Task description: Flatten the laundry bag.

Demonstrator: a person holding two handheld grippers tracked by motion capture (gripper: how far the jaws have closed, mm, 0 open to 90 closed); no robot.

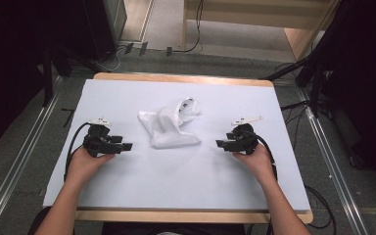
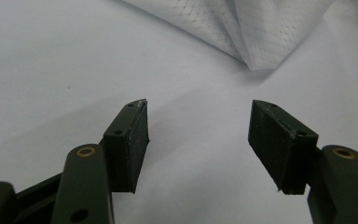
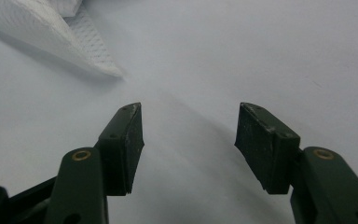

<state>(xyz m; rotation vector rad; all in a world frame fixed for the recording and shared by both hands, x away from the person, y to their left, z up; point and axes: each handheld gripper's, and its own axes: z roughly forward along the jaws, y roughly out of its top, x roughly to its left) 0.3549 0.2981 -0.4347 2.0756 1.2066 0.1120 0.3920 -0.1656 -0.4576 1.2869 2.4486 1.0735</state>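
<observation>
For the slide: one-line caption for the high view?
Both open grippers, left and right, rest either side of a crumpled white mesh bag on the table.

The crumpled white mesh-cloth bag (image 1: 170,125) looks soft, its weave a fine diamond grid; beneath it, the matt white sheet-covered worktop (image 1: 176,181) is smooth, edged in pale wood; the left tongs (image 2: 199,135) and right tongs (image 3: 189,135) are matt black plastic with brass-coloured rivets

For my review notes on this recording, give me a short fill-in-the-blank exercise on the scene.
1. The crumpled white mesh fabric bag lies ____ the two grippers.
2. The left gripper has its jaws ____, with nothing in them.
3. The right gripper rests on the white table cover to the bag's ____.

Missing words: between; open; right
</observation>
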